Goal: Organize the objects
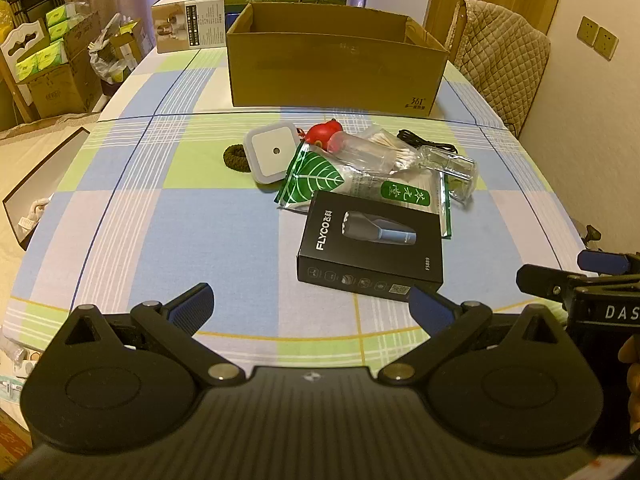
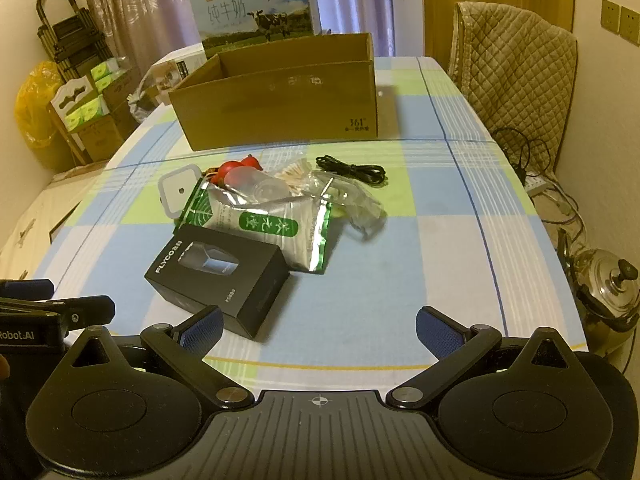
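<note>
A black FLYCO shaver box [image 1: 370, 248] [image 2: 218, 276] lies on the checked tablecloth nearest me. Behind it sits a pile: a green-and-white foil pouch [image 1: 320, 180] [image 2: 264, 220], a white square night light [image 1: 270, 152] [image 2: 176, 192], a red toy [image 1: 326, 134] [image 2: 240, 168], a bag of cotton swabs [image 1: 386, 146] [image 2: 294, 172], a clear plastic piece [image 1: 452, 168] [image 2: 356, 204], a black cable [image 1: 424, 142] [image 2: 352, 170] and a dark braided ring [image 1: 236, 156]. An open cardboard box [image 1: 336, 64] [image 2: 280, 100] stands beyond. My left gripper [image 1: 310, 306] and right gripper [image 2: 320, 328] are both open and hold nothing.
A milk carton case [image 2: 256, 8] and a white product box [image 1: 190, 24] stand behind the cardboard box. A quilt-covered chair [image 2: 512, 64] is at the table's right, a metal kettle [image 2: 608, 284] on the floor near it. Stacked cartons [image 1: 52, 64] fill the left.
</note>
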